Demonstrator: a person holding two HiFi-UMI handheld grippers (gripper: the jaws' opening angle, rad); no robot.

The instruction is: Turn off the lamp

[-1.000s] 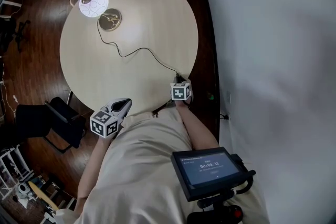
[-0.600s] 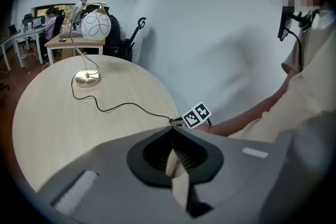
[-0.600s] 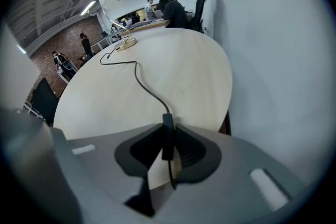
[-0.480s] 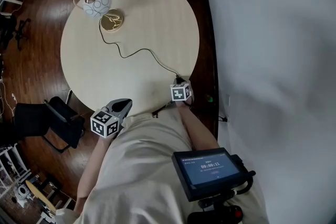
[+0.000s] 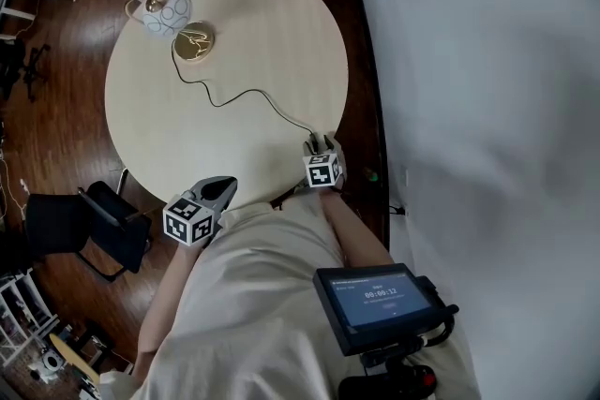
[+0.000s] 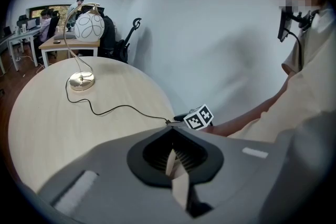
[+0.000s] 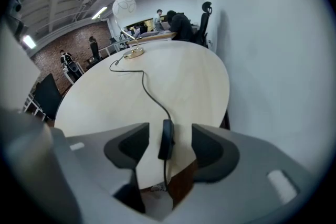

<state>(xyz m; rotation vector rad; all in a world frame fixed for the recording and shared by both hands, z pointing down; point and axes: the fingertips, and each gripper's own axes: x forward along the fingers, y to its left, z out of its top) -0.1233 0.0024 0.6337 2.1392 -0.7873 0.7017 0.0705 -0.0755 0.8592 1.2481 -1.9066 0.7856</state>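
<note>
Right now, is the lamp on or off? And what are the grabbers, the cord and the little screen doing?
Lamp: off, shade not glowing.
Switch: lying on the table, nothing pressing it.
Right gripper: jaws opening either side of it, not touching.
Left gripper: shut, empty.
Cord: slack, snaking across the tabletop.
Screen: lit, showing a timer.

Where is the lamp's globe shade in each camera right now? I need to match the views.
Head view: the globe shade is at upper left, at the far edge of the round table.
Left gripper view: upper left, on the table's far side.
Right gripper view: top, left of centre, far across the table.
Shared landmark: the brass base under the shade, with the black cord snaking from it across the table.
</note>
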